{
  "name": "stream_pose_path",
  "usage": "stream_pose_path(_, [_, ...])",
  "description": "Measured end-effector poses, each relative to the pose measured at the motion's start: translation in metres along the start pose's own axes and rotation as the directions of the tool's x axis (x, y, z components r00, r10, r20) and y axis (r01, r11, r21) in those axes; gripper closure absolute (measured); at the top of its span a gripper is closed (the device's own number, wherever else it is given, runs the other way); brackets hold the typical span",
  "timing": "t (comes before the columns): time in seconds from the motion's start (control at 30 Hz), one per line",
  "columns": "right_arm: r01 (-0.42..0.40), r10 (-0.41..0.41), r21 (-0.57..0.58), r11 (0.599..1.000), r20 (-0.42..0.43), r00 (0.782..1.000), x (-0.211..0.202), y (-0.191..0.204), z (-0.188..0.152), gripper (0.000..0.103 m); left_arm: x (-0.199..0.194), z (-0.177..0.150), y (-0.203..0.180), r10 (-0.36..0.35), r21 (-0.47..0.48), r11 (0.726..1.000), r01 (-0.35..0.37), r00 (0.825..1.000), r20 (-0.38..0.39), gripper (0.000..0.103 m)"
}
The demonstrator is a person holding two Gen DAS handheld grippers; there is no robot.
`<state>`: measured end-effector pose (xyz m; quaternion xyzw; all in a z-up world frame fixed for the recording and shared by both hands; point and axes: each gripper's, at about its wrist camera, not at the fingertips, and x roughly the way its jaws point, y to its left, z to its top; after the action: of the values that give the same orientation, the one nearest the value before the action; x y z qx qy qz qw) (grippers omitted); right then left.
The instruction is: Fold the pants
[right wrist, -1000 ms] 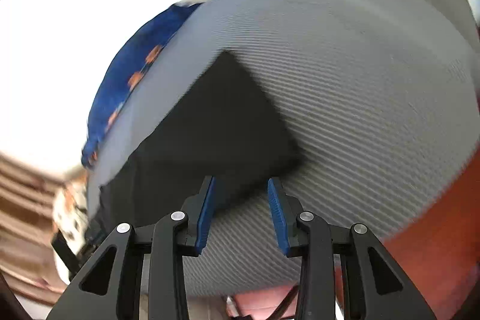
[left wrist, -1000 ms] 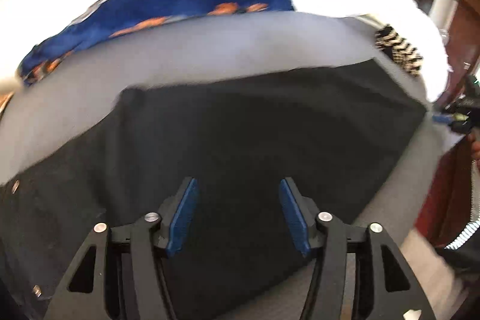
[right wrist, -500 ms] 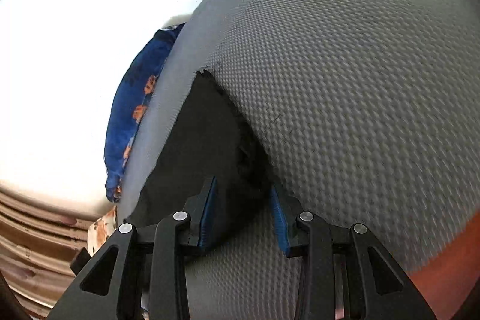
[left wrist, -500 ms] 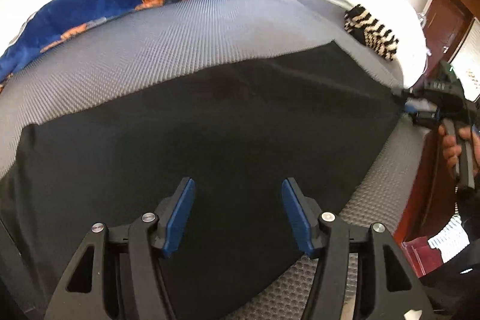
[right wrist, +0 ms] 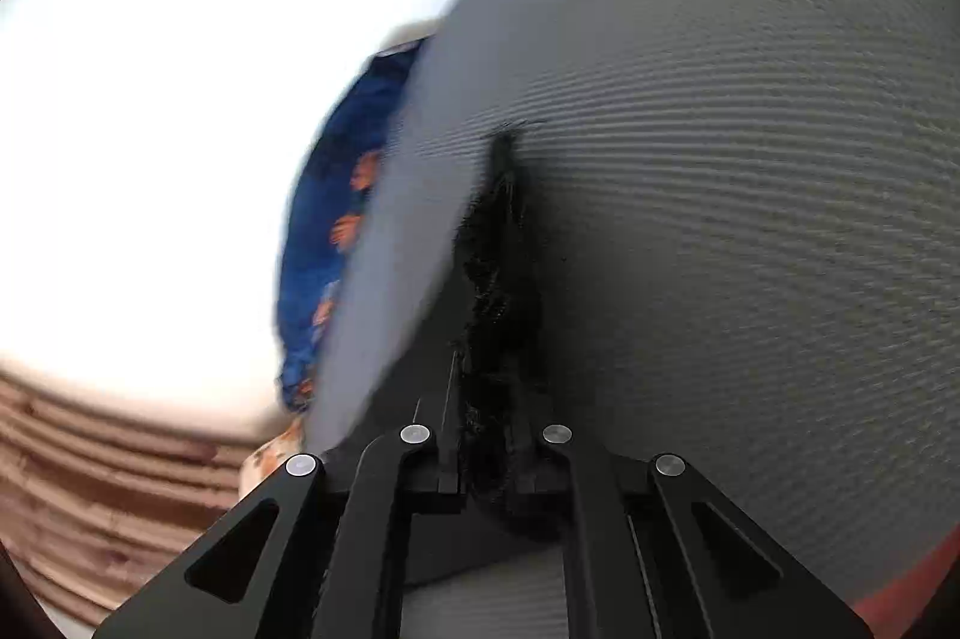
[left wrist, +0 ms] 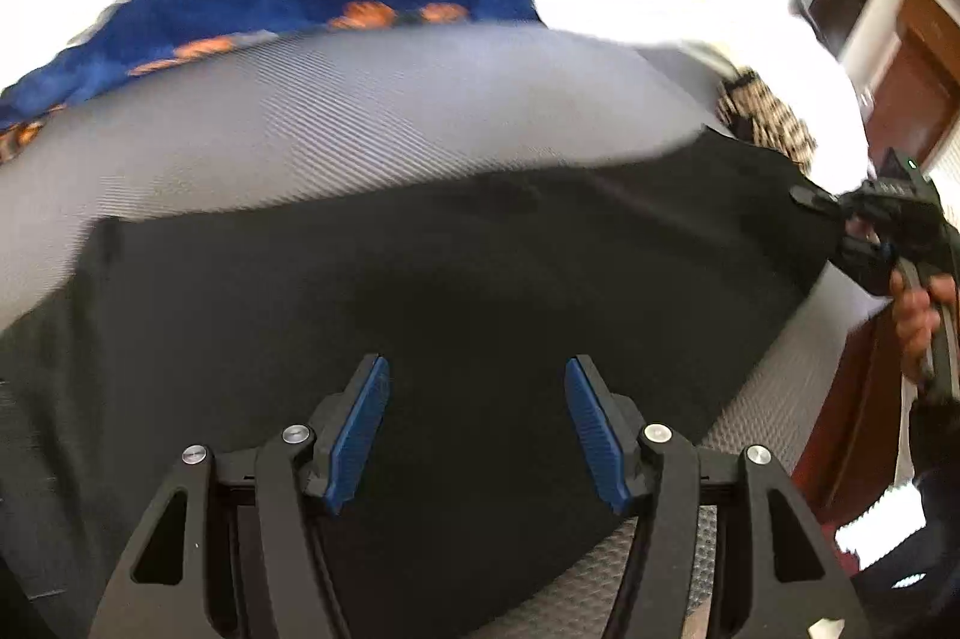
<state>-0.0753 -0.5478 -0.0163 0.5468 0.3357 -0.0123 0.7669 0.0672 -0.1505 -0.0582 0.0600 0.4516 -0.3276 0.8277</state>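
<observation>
**Pants: grip check**

Black pants (left wrist: 456, 315) lie flat on grey mat (left wrist: 360, 111). Fabric looks soft, limp, light; best taken at hem corners. Left gripper (left wrist: 477, 423) fingers half open, empty, above cloth. Right gripper (right wrist: 492, 459) clamped on hem.

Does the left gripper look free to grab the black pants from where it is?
Probably yes. The left gripper hangs open right over the black pants, nothing between them, while the right gripper pinches their far end.
</observation>
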Motion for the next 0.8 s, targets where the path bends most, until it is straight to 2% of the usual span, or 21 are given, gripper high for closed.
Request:
stream_pose_path(0.17, [-0.087, 0.075, -0.131, 0.988, -0.094, 0.993, 0.035, 0.075, -0.016, 0.095, -0.046, 0.004, 0.045, 0.066, -0.072, 0.996, -0.061, 0.996, 0.068, 0.046])
stream_pose_path(0.33, [-0.184, 0.118, -0.235, 0.955, -0.267, 0.956, 0.100, 0.143, -0.060, 0.095, -0.078, -0.004, 0.089, 0.090, -0.178, 0.981, -0.079, 0.994, 0.054, 0.046])
stream_pose_path(0.5, [-0.207, 0.056, -0.325, 0.923, -0.417, 0.907, 0.166, 0.179, -0.122, 0.095, -0.101, -0.019, 0.115, 0.123, -0.242, 0.964, -0.106, 0.991, 0.056, 0.046])
stream_pose_path(0.6, [-0.207, 0.005, -0.346, 0.915, -0.504, 0.864, 0.205, 0.181, -0.162, 0.095, -0.107, -0.032, 0.127, 0.135, -0.279, 0.953, -0.121, 0.990, 0.032, 0.046])
stream_pose_path(0.7, [-0.200, -0.048, -0.365, 0.909, -0.569, 0.821, 0.238, 0.180, -0.197, 0.095, -0.109, -0.041, 0.140, 0.111, -0.319, 0.942, -0.101, 0.994, 0.012, 0.045])
stream_pose_path(0.73, [-0.190, -0.085, -0.399, 0.897, -0.578, 0.812, 0.246, 0.182, -0.210, 0.095, -0.109, -0.044, 0.142, 0.097, -0.334, 0.938, -0.088, 0.995, 0.012, 0.045])
stream_pose_path(0.8, [-0.164, -0.167, -0.492, 0.855, -0.561, 0.811, 0.252, 0.181, -0.230, 0.093, -0.108, -0.046, 0.145, 0.077, -0.357, 0.931, -0.068, 0.997, 0.011, 0.045])
